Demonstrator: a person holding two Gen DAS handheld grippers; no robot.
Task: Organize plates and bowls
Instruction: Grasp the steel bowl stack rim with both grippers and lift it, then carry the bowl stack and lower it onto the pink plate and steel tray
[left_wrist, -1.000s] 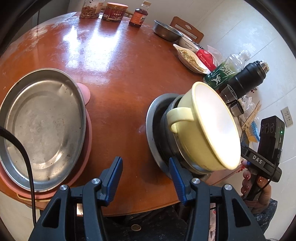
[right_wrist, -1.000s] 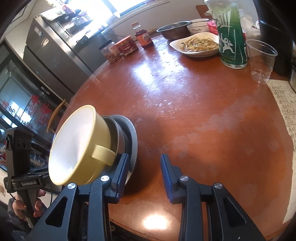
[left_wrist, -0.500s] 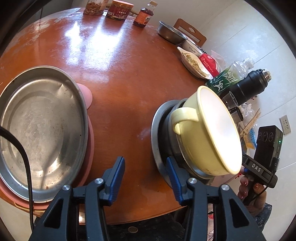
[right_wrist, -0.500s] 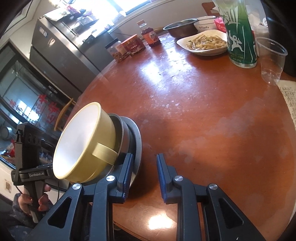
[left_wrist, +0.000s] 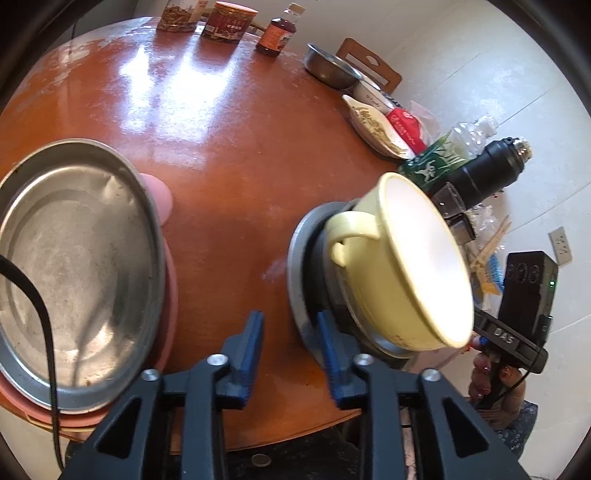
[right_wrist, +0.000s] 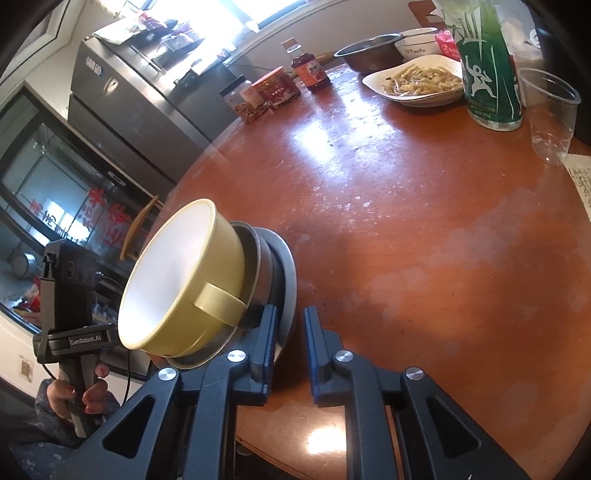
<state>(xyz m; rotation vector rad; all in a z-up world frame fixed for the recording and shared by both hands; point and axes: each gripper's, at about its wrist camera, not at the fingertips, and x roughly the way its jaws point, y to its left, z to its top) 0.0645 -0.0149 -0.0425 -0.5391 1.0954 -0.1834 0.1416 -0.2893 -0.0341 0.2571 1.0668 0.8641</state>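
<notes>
**Between the two tools, a shared lift**

Right gripper (right_wrist: 290, 314) is clamped nearly shut on the metal plate (right_wrist: 286, 258) rim at its fingertips, beneath the yellow bowl (right_wrist: 207, 258). Left gripper (left_wrist: 290, 321) jaws are closing around the opposite rim, not yet pressing. Seat both grips, then lift level.

Both wrist views look steeply down, close over table (left_wrist: 229, 155); share yellow bowl (right_wrist: 184, 273) stack.

Bare table centre (left_wrist: 229, 140) – open passage, bottles (left_wrist: 277, 31) crowding far rim
</notes>
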